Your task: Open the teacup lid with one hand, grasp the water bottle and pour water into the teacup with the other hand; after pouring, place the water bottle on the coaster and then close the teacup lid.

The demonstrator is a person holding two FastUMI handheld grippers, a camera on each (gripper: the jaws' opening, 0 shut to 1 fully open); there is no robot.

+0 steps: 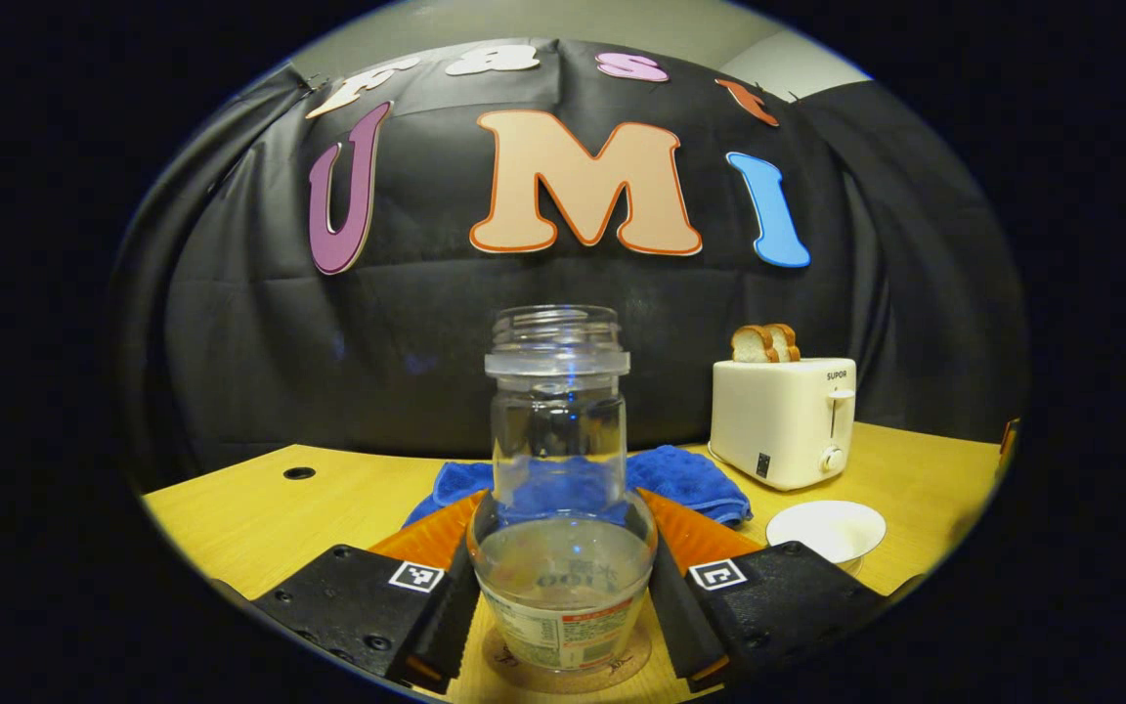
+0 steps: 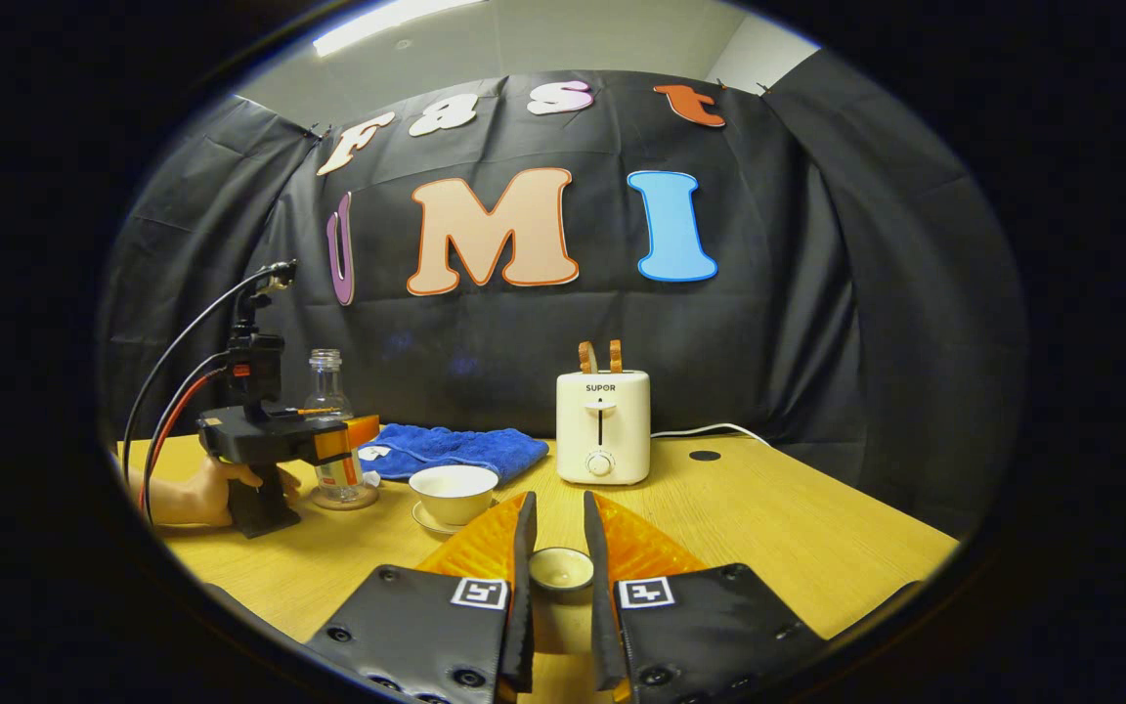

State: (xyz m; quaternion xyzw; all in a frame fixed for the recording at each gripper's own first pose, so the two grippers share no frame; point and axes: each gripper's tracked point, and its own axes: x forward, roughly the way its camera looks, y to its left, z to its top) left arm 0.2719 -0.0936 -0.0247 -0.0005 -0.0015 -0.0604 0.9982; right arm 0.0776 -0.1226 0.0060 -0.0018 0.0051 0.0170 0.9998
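Observation:
A clear, uncapped water bottle [image 1: 558,391] with water in its lower part stands upright on a round coaster [image 1: 612,675]. My left gripper [image 1: 561,508] is shut on the bottle, one finger against each side. In the right gripper view that same left gripper [image 2: 343,445] is at the far left, held by a hand [image 2: 192,494], with the bottle [image 2: 326,386] and coaster [image 2: 343,501] in front of it. The white teacup [image 2: 453,489] stands uncovered on its saucer [image 2: 426,521]. My right gripper [image 2: 557,508] is shut on the small round teacup lid [image 2: 561,567], held low over the table to the cup's right.
A blue cloth [image 2: 460,448] lies behind the cup and bottle. A white toaster [image 2: 602,430] with two slices of bread stands at the back, its cord trailing right. The wooden table [image 2: 778,528] has a round cable hole [image 2: 705,456]. The teacup [image 1: 825,528] sits right of the bottle.

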